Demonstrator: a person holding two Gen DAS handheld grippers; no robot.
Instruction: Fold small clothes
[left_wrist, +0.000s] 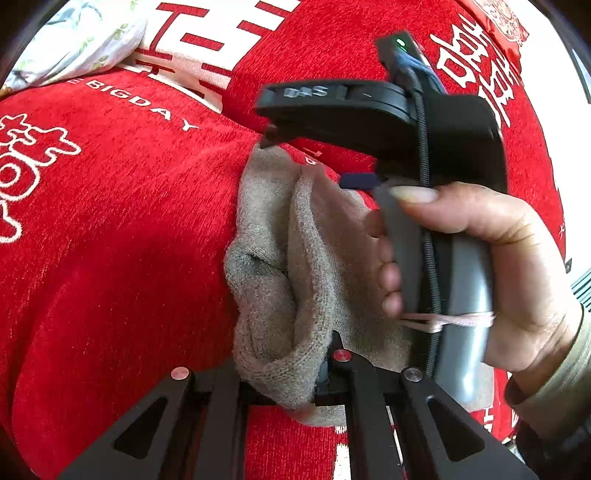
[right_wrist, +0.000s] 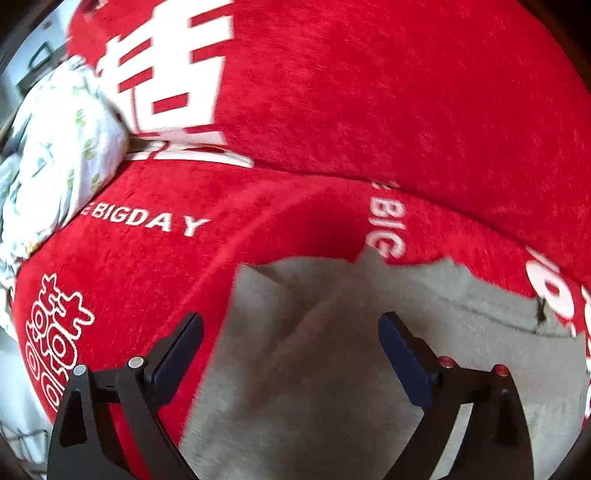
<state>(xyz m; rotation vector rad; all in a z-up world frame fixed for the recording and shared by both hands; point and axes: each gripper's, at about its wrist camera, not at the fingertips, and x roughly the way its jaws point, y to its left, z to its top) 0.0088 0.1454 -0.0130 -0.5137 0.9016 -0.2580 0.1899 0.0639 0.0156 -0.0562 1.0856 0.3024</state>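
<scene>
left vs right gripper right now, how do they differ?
The left gripper is shut on the beige sock, bunching an end of it; the right gripper is open, holding nothing. The left one pinches cloth; the right one has sock under its gap, pads apart from it. Both are over the red blanket.

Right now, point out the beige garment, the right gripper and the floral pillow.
beige garment (left_wrist: 280, 266): left wrist view, bunched middle fold.
right gripper (right_wrist: 291, 354): right wrist view, gap midway between its open fingertips.
floral pillow (right_wrist: 62, 155): right wrist view, its printed face.
</scene>
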